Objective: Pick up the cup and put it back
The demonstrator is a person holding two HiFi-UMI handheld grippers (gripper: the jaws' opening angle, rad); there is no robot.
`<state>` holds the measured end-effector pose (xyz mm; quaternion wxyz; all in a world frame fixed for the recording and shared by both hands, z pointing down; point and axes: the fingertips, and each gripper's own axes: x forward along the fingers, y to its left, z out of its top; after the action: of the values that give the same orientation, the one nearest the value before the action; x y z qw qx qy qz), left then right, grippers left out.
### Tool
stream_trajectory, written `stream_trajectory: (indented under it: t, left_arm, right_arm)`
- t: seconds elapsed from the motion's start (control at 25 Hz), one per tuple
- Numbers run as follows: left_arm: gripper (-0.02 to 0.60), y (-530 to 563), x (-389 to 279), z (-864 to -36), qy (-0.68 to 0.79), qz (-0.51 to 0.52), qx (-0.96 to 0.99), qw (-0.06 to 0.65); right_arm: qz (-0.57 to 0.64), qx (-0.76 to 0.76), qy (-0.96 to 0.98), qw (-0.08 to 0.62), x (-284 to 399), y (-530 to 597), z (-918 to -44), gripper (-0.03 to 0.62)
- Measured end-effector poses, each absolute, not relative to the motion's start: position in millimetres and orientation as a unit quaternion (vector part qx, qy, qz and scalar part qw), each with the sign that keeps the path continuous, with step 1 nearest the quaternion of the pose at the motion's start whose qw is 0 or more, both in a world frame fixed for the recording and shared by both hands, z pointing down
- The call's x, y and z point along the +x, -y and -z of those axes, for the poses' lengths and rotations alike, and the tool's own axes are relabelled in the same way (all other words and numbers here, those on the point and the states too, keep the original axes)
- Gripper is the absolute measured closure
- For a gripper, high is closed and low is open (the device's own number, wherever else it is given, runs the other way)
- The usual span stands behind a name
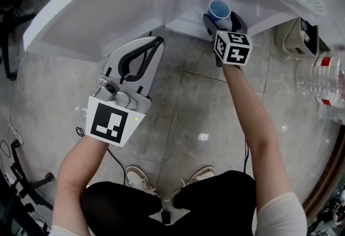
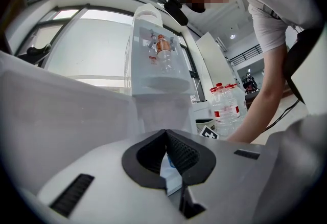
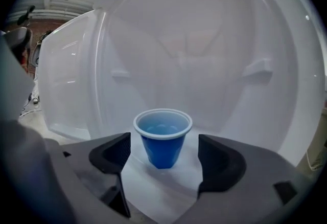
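A small blue cup (image 1: 219, 10) with a white rim stands upright on the white ledge (image 1: 183, 26) of a white appliance, at the top of the head view. My right gripper (image 1: 221, 20) reaches up to it. In the right gripper view the blue cup (image 3: 162, 136) stands between the two dark pads of my right gripper (image 3: 163, 155), which is open, with a gap on each side and no touch. My left gripper (image 1: 157, 41) hangs lower left over the floor. Its jaws meet at the tips in the left gripper view (image 2: 165, 132), with nothing held.
Large clear water bottles (image 1: 325, 81) stand at the right, next to a beige bin (image 1: 296, 39). The left gripper view shows a water dispenser (image 2: 157, 64) and the bottles (image 2: 225, 109). Tiled floor (image 1: 199, 100) lies below, with the person's shoes (image 1: 141, 177) and cables (image 1: 13, 138) at the left.
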<state>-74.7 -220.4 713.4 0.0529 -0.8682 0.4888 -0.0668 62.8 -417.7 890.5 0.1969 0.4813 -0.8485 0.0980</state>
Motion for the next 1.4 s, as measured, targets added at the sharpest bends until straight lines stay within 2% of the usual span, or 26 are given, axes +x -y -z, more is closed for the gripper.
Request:
stream_trajectory:
  t: [0.4, 0.44, 0.48, 0.56, 1.4]
  left_arm:
    - [0.558, 207, -78, -721, -0.489, 0.076, -0.868, 0.042]
    - [0.558, 206, -79, -721, -0.489, 0.079, -0.868, 0.044]
    - [0.558, 205, -81, -722, -0.490, 0.082, -0.867, 0.045]
    - [0.558, 205, -84, -723, -0.494, 0.081, -0.865, 0.042]
    - [0.558, 224, -77, -707, -0.506, 0.032, -0.862, 0.015]
  right_arm:
    - [-0.115, 0.488, 0.843, 0.194, 59, 429, -896, 0.207]
    - [-0.116, 0.488, 0.843, 0.195, 58, 429, -897, 0.225]
    - [-0.114, 0.485, 0.845, 0.196, 57, 428, -897, 0.277]
    - [-0.109, 0.479, 0.850, 0.192, 54, 427, -893, 0.296]
    - [-0.100, 0.444, 0.878, 0.149, 61, 385, -816, 0.296]
